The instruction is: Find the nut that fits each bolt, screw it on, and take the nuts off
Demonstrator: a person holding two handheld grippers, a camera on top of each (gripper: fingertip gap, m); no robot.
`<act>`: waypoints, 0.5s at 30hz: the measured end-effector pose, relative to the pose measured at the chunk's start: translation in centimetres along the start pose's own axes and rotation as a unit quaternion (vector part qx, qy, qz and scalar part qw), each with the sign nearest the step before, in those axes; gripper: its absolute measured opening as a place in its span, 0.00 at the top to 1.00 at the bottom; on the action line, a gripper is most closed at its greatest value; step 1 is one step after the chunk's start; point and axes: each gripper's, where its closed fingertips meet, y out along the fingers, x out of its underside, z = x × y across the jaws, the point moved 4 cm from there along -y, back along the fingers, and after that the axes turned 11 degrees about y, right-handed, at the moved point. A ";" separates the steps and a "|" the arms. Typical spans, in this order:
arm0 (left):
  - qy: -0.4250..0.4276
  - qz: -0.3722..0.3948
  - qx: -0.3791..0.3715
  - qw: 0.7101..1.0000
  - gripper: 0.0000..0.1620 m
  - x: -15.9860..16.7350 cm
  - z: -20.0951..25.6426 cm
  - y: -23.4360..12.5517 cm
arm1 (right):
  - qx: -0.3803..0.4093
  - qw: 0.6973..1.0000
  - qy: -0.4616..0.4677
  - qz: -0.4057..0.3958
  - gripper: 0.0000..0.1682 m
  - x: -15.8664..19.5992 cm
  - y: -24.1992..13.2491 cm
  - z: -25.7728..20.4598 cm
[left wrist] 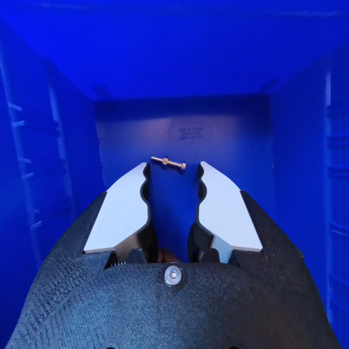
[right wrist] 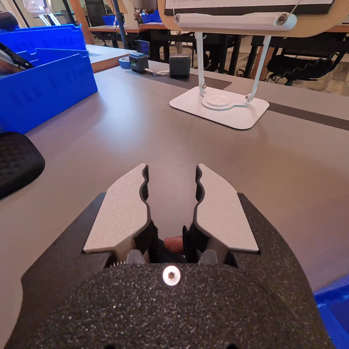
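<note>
Left gripper [left wrist: 173, 168], jaws parted and empty, is reaching into the blue bin [left wrist: 56, 151] toward the bolt [left wrist: 168, 162] with its nut [left wrist: 165, 161] threaded on, lying on the bin floor just beyond the fingertips, while right gripper [right wrist: 171, 170], also parted and empty, is hovering over the table [right wrist: 245, 179]; next move calls for closing on the bolt.

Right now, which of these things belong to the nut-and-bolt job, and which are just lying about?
Part of the job:
- brass bolt with a nut threaded on it, on the floor of the blue bin
- left tongs, open just short of it
- right tongs, open and empty

Lying about:
- white stand
- blue tape roll
- two small dark boxes
- grey table
</note>
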 end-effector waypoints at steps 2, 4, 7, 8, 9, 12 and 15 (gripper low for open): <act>-0.002 -0.003 0.002 1.000 0.71 -0.3 0.0 0.2 | -0.001 1.000 0.005 0.002 0.71 0.0 0.0 0.1; 0.006 -0.014 -0.017 1.000 0.82 -0.4 -0.6 0.4 | 0.000 1.000 0.008 0.002 0.71 0.0 0.0 0.2; 0.065 -0.032 -0.002 0.997 0.90 -0.5 -0.1 0.6 | 0.001 1.000 0.010 0.004 0.71 -0.1 -0.1 0.2; 0.092 -0.036 0.008 0.995 0.91 -0.4 0.3 0.6 | 0.001 1.000 0.011 0.004 0.71 -0.1 -0.1 0.3; 0.112 -0.038 0.006 0.993 0.92 -0.4 0.4 0.6 | 0.001 1.000 0.013 0.004 0.71 -0.1 -0.1 0.3; 0.127 -0.039 0.013 0.991 0.92 -0.2 0.6 0.5 | 0.002 1.000 0.016 0.004 0.71 -0.1 -0.1 0.4; 0.153 -0.027 0.025 0.988 0.92 0.0 1.1 0.4 | 0.003 1.000 0.016 0.002 0.71 0.0 0.0 0.4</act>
